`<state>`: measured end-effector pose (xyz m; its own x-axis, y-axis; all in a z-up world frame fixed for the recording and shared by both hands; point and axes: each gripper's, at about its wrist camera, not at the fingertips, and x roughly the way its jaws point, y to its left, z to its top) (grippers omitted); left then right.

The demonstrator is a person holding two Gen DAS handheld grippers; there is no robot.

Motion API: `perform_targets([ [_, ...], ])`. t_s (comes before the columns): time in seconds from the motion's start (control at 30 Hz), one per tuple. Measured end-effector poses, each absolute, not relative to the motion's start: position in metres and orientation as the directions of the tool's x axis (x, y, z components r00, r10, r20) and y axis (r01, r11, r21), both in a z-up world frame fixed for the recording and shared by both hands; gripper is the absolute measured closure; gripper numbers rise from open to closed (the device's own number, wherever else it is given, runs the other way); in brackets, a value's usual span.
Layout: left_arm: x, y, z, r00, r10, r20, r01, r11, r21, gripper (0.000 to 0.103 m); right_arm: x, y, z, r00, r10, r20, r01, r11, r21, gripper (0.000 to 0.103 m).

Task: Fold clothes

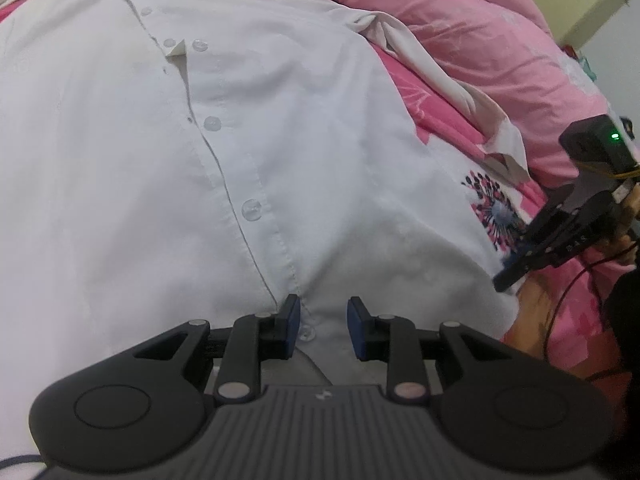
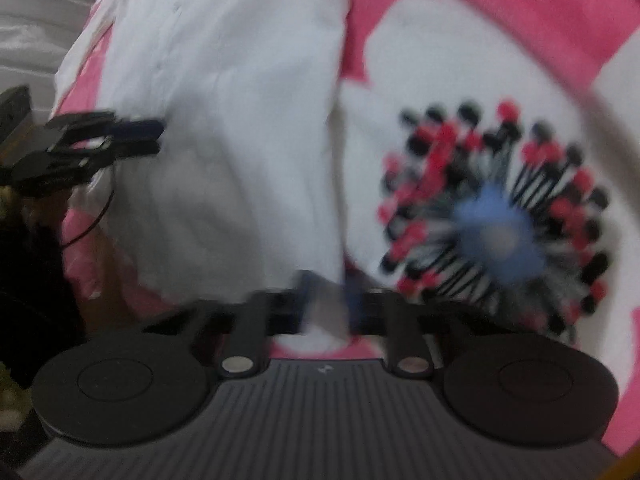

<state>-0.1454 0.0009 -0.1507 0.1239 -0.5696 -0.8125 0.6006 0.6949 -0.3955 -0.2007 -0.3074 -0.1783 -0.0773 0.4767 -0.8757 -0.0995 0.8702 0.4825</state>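
While the left tongs (image 1: 324,320) point down at the bed, the left wrist view shows a white shirt (image 1: 160,200) spread flat, front side up. It fills most of that view. The button strip runs from top left down to the tongs, with one button (image 1: 251,210) mid-frame. The left jaws are part closed on the bottom hem at the button strip. Fabric sits between the blue pads (image 1: 291,322) and the creases converge on them, so this reads as a grip on the shirt. One sleeve (image 1: 440,76) trails off to the right over the pink sheet (image 1: 440,120). A rumpled pink quilt (image 1: 480,40) lies further back. The right tongs (image 1: 506,276) are at the shirt's right edge near the hem. Their fingers look pressed together into a single dark tip beside the flower print (image 1: 496,208).

The right wrist view is motion-blurred. The right tongs (image 2: 326,300) are clenched right at the side edge of the shirt (image 2: 220,120). White fabric shows at the fingers, but the blur hides whether any of it is pinched. The flower print (image 2: 496,224) is large on the right, on the sheet (image 2: 440,0). The left tongs (image 2: 154,136) come in from the left edge, tips on the shirt's hem.
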Motion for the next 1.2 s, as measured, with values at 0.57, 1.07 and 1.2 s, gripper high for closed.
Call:
perform_targets([
  [0.57,-0.151,0.0,-0.138,0.161,-0.491,-0.856,0.692,0.674,-0.257,0.067,-0.193,-0.317,-0.154,-0.055,0.311,-0.949,-0.128,0.94,0.315,0.094],
  [1.07,-0.099,-0.005,-0.145,0.314,-0.469,-0.825,0.651,0.739,-0.173,0.066,-0.046,-0.242,-0.142,0.454,0.239,-0.858,-0.392,0.919,0.049,0.073],
  [1.2,-0.1,0.003,-0.147,0.319,-0.509,-0.799,0.65,0.732,-0.207,0.065,-0.018,-0.251,-0.14,0.384,0.249,-0.889,-0.374,0.922,0.097,0.072],
])
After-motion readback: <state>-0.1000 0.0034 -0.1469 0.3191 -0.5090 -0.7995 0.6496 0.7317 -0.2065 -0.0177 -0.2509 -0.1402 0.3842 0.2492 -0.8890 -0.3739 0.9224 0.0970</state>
